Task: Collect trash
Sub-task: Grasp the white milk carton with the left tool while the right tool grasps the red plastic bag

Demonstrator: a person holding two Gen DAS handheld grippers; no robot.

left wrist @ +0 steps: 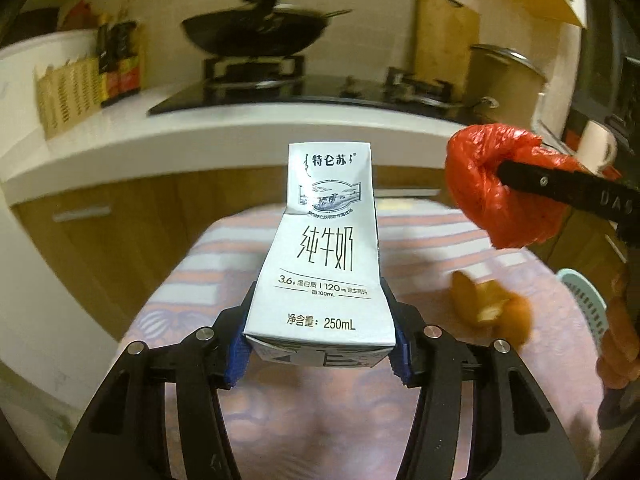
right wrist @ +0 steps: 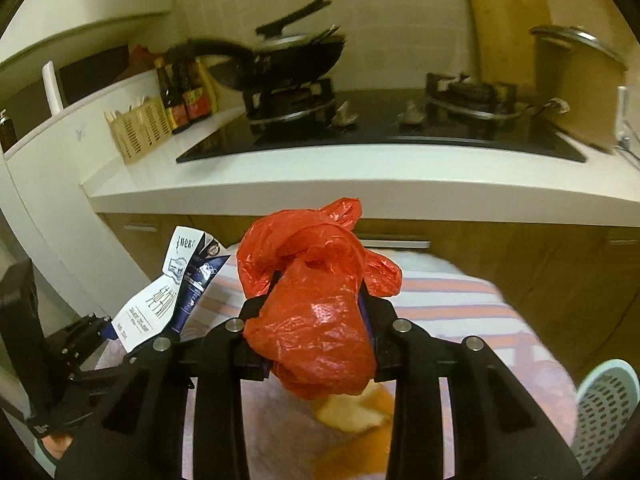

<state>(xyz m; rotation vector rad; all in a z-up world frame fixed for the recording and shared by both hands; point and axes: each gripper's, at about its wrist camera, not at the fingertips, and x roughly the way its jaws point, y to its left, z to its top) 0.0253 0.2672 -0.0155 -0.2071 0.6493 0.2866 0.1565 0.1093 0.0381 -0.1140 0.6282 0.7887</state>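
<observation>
Left gripper [left wrist: 320, 344] about half open, blue pads pressed on both sides of the bottom of a white and grey milk carton with black writing [left wrist: 326, 256]. Carton held up in the air, leaning away toward the kitchen, top a bit dented. Seen from the right wrist too, off to the left [right wrist: 176, 280].

Right gripper [right wrist: 316, 320] squeezed narrow around a crumpled red plastic bag [right wrist: 316, 312]. Bag bunched between the black fingers [right wrist: 256, 308], puffing out above and hanging below them. From the left wrist, same bag [left wrist: 480, 184] up in the air on the right, near the carton but not touching it.

Below both, a bench with a pink and white striped cloth [left wrist: 224, 256]. On the cloth, orange peel pieces [left wrist: 492, 308], blurry, lying right under the red bag [right wrist: 356, 408]. Pale blue plastic basket with holes [right wrist: 604, 408] at the right edge of the bench.
</observation>
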